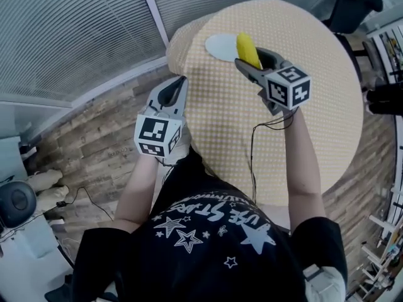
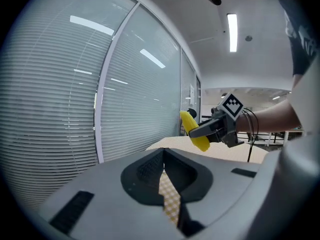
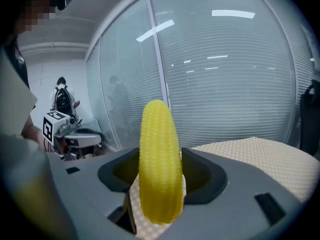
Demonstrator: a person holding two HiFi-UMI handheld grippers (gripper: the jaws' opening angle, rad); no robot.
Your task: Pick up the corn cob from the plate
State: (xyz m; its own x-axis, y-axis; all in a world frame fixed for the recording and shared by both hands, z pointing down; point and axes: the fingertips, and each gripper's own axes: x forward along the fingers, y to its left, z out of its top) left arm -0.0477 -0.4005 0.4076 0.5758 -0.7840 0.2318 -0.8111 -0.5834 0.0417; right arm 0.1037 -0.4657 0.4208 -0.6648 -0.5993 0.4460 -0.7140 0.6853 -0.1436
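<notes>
The yellow corn cob (image 1: 247,49) is lifted off the pale plate (image 1: 217,46) and hangs just right of it, above the table. My right gripper (image 1: 252,59) is shut on the cob's lower part. In the right gripper view the cob (image 3: 160,164) stands upright between the jaws. The left gripper view shows the cob (image 2: 194,129) tilted in the right gripper (image 2: 207,130). My left gripper (image 1: 180,84) hovers at the table's left edge with its jaws together and nothing in them (image 2: 164,170). It also shows in the right gripper view as the left gripper (image 3: 82,136).
The round table (image 1: 302,143) has a yellow checked cloth. Glass walls with blinds (image 1: 69,30) run along the left. A wooden floor (image 1: 94,143) lies below. A dark chair (image 1: 352,5) stands past the table's far right. A person (image 3: 62,100) stands far off.
</notes>
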